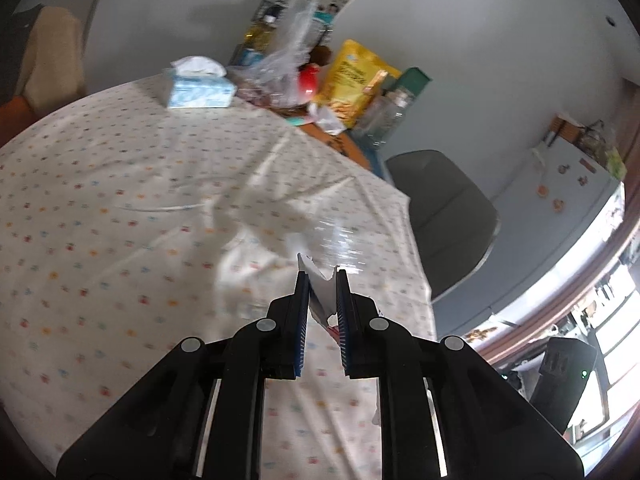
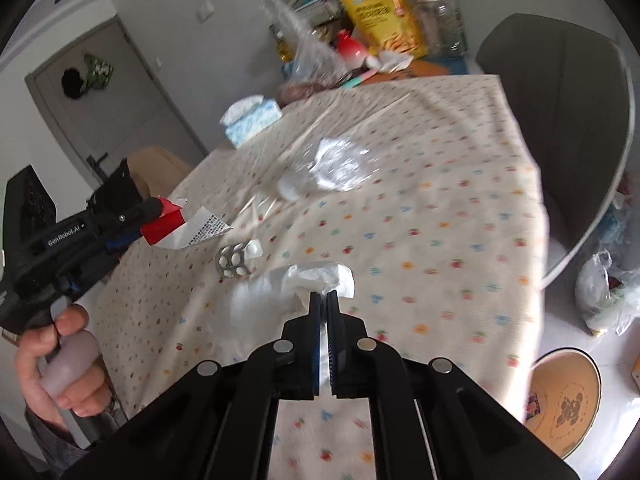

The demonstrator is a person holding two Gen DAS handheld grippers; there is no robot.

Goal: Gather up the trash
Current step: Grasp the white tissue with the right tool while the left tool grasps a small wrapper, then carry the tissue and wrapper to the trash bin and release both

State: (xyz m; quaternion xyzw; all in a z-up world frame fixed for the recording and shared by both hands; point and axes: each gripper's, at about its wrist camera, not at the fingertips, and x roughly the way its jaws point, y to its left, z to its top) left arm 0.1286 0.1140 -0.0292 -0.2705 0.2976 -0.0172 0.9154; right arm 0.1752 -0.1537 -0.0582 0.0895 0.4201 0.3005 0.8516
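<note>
My left gripper [image 1: 322,276] is shut on a torn red and white paper carton [image 1: 320,294], held above the table's right side; the right wrist view shows it at the left [image 2: 176,226]. My right gripper [image 2: 325,295] is shut on a crumpled white tissue [image 2: 308,276], just above the cloth. On the flowered tablecloth [image 2: 440,208] lie a pill blister pack [image 2: 236,260] and a crushed clear plastic bottle [image 2: 328,168]; the bottle shows blurred in the left wrist view [image 1: 336,240].
A tissue box [image 1: 200,88] sits at the table's far side, beside a clear bag, a yellow snack bag [image 1: 352,76] and jars. A grey chair [image 2: 560,120] stands at the right. A round bin [image 2: 560,400] and a filled plastic bag [image 2: 604,292] are on the floor.
</note>
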